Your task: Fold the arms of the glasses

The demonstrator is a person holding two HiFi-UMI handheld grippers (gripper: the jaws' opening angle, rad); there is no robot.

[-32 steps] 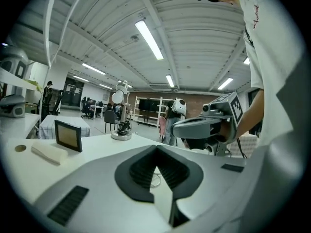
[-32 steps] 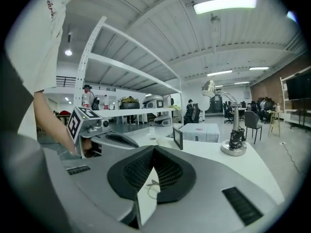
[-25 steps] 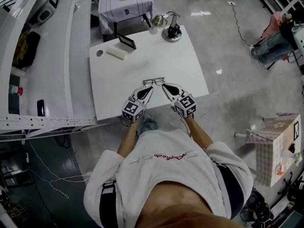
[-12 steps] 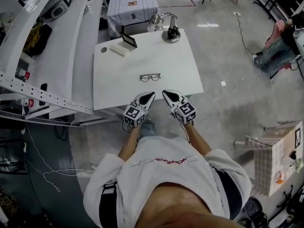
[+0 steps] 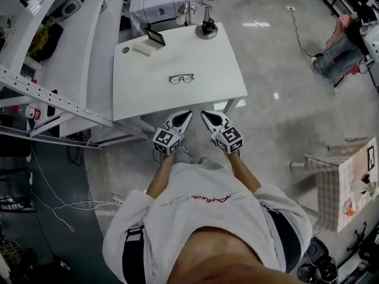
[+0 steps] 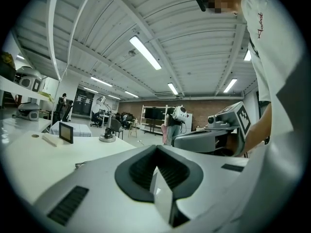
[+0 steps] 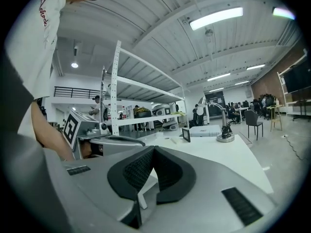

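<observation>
Now the glasses (image 5: 181,78) are lying on the worktop (image 5: 222,58), at 12 o'clock from the left tool (image 5: 186,116) and right tool (image 5: 206,116), both hanging clenched and empty. Those glasses are probably light and easy to break, so gently pinching one thin arm looks safest.

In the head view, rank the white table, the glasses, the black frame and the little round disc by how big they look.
1. White table, by far.
2. Glasses and black frame: too alike to rank; the frame also stands farther off.
3. Round disc, smallest.
</observation>
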